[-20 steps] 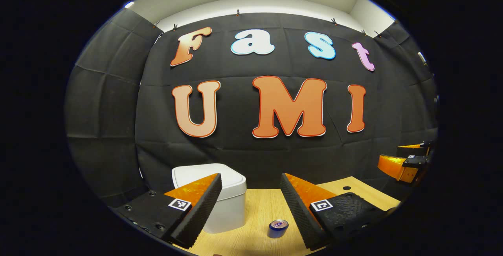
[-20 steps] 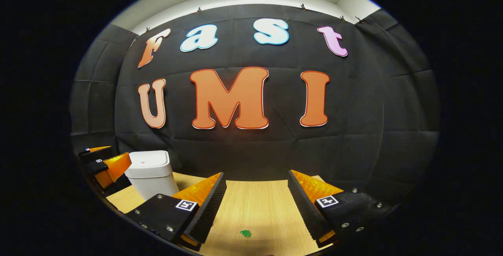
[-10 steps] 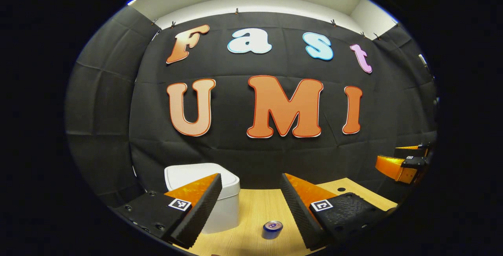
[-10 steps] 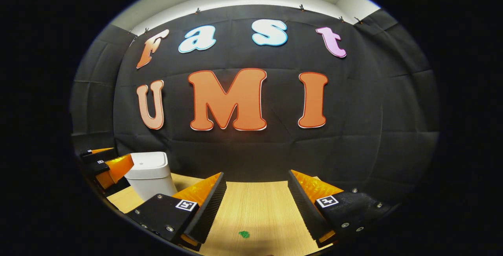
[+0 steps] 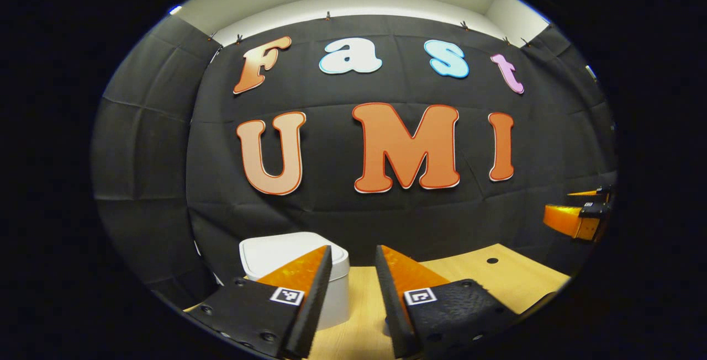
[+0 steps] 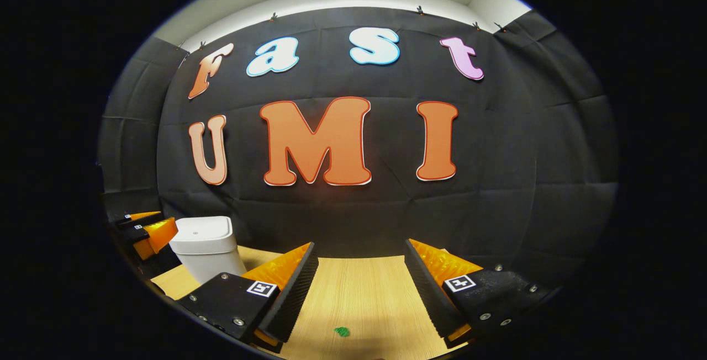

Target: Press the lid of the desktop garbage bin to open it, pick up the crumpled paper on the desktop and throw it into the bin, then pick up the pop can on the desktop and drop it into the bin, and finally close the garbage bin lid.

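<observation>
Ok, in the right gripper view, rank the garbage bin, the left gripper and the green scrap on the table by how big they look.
1. Garbage bin, clearly the largest.
2. Left gripper, poking in beside the bin at the view's edge, so only partly seen.
3. Green scrap, tiny, though nearest the camera.

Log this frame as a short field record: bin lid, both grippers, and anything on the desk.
bin: white garbage bin at the desk's left, lid closed
left gripper: fingers narrowly apart, nothing between them, beside the bin
right gripper: open wide, empty, above bare desk
desk item: small green scrap near the right gripper
task stage: lid not yet pressed open
</observation>
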`<state>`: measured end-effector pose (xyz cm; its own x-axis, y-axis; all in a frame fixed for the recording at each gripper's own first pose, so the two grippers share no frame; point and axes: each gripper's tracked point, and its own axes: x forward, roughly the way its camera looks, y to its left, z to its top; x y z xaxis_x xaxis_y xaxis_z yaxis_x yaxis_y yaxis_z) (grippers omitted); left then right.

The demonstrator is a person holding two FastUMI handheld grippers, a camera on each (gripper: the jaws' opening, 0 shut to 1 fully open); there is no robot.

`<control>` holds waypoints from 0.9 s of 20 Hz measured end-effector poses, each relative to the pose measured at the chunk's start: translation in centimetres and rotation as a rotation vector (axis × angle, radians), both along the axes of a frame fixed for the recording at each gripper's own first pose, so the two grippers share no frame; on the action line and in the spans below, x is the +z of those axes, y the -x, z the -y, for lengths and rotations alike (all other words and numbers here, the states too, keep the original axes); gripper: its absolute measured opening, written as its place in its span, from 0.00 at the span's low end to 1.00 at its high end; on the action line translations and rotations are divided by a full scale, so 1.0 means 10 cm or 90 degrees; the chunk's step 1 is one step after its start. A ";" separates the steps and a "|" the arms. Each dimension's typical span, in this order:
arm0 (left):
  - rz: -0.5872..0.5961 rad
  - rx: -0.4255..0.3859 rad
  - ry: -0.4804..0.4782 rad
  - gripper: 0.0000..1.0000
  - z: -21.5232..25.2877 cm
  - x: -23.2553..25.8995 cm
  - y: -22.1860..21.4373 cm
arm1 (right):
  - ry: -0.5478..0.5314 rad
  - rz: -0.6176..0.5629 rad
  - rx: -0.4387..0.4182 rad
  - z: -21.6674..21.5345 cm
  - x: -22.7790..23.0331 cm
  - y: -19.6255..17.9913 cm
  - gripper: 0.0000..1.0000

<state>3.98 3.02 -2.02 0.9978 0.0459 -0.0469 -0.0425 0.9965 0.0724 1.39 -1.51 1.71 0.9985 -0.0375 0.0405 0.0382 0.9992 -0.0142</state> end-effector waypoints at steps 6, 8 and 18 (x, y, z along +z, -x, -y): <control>-0.068 0.049 0.005 0.00 -0.66 -0.16 -0.30 | -0.003 -0.006 0.007 -0.05 -0.06 -0.10 0.94; -0.108 0.076 -0.002 0.00 -0.93 -0.30 -0.52 | -0.010 -0.014 0.013 -0.08 -0.09 -0.14 0.94; -0.205 0.102 0.037 0.00 -1.27 -0.87 -1.06 | -0.013 -0.023 0.009 -0.15 -0.10 -0.32 0.94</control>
<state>14.59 15.73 -10.75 0.9116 0.1885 -0.3654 -0.1825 0.9819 0.0515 4.63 0.02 0.75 0.9997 -0.0235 0.0042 0.0235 0.9997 0.0052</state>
